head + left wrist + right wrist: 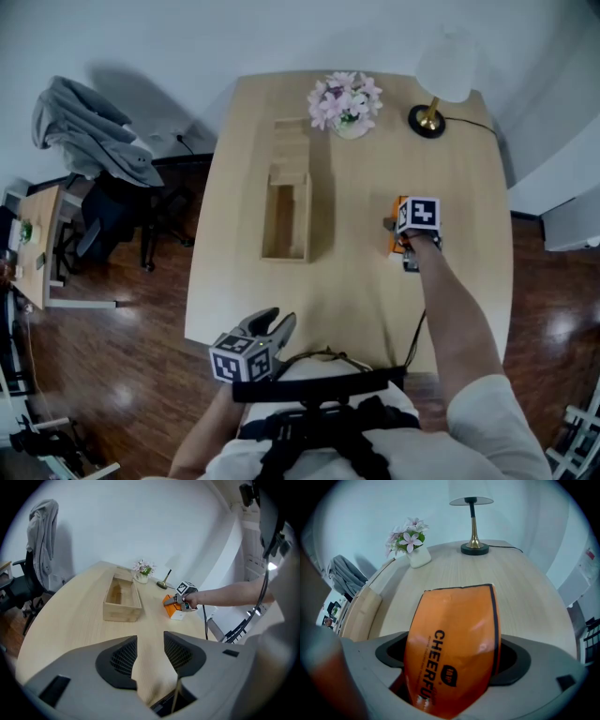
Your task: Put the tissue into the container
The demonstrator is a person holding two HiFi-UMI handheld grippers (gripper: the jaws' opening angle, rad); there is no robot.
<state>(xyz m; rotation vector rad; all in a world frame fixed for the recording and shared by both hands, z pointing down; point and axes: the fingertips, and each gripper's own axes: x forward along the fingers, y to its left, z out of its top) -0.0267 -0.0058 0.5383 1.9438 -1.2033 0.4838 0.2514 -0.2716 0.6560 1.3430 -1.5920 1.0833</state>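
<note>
Right gripper point(452, 656) pinches orange tissue pack point(450, 630); lettering legible only in its view. Left gripper point(274, 323), head-view lower left, spread, empty.

Grey left claw point(150, 651), grey right claw point(452, 653), marker cubes point(234, 361); white sleeve point(497, 412), black harness point(319, 386)

Table point(356, 291): middle of the room, floor all around.
Container point(287, 221): on the table, left of centre, its long side running away from the person.
Flowers point(345, 101): at the far edge, behind the container and to its right.
Lamp point(439, 80): far right corner, right of the flowers.
Tissue point(454, 639): right of the container, well apart from it, between the right gripper point(399, 234) jaws.
Left gripper point(278, 323): at the near edge, before the container.
Chair point(112, 202): left of the table.
</note>
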